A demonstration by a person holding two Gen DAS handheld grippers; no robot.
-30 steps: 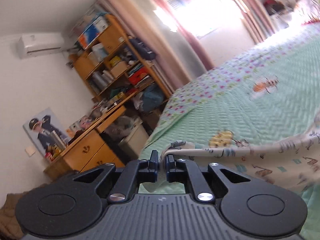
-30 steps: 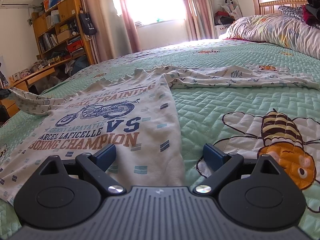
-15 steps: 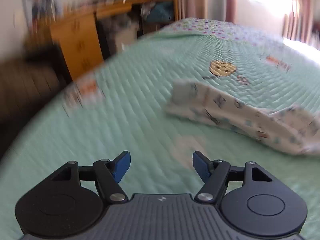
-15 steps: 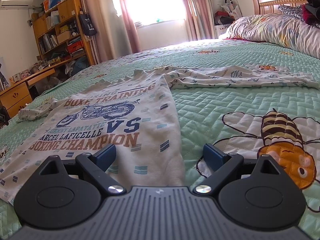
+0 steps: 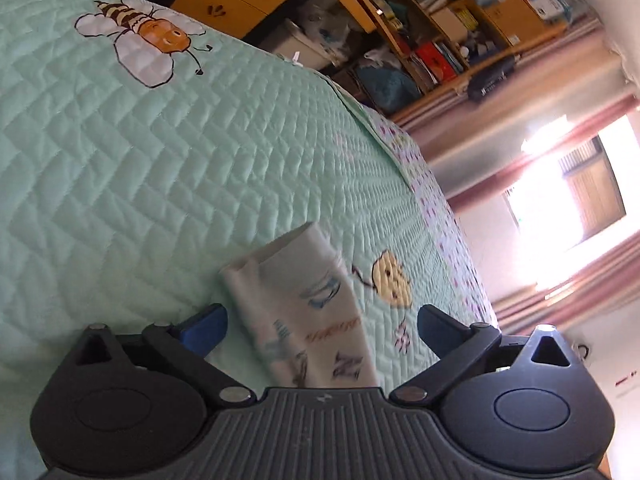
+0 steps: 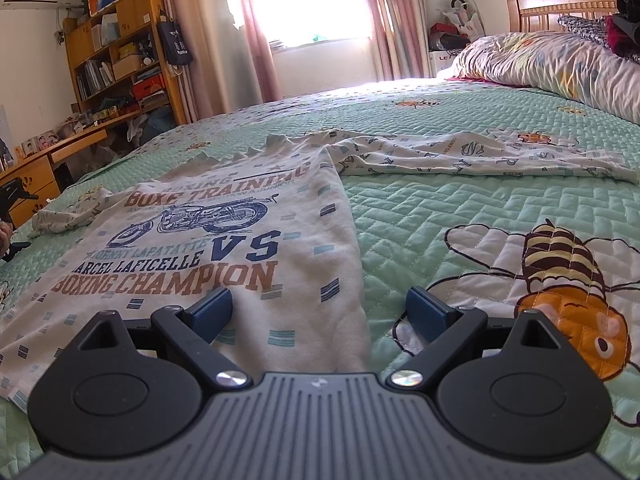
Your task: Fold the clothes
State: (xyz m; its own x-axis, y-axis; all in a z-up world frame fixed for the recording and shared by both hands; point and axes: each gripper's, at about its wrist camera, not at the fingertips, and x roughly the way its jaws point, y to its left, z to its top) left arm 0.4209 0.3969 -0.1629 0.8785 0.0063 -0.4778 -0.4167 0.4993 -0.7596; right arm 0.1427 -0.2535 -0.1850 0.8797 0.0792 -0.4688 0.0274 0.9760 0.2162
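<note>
Item: shirt (image 6: 224, 240), flat on bed, sleeve-fold stage.
Left gripper (image 5: 320, 326): jaws just opening, spread astride sleeve (image 5: 304, 312), unpinched.
Right gripper (image 6: 320, 316): spread, hem between.
Next: likely pinch sleeve, fold inward.

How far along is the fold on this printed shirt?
Barely begun. Done: the long-sleeved shirt lies spread flat, print up, on the green quilt. In hand: nothing. The left gripper has just been opening; the left sleeve lies between its jaws, unpinched. The right gripper stands open over the hem. Left: both sleeves, the right sleeve outstretched, and the body remain unfolded.
</note>
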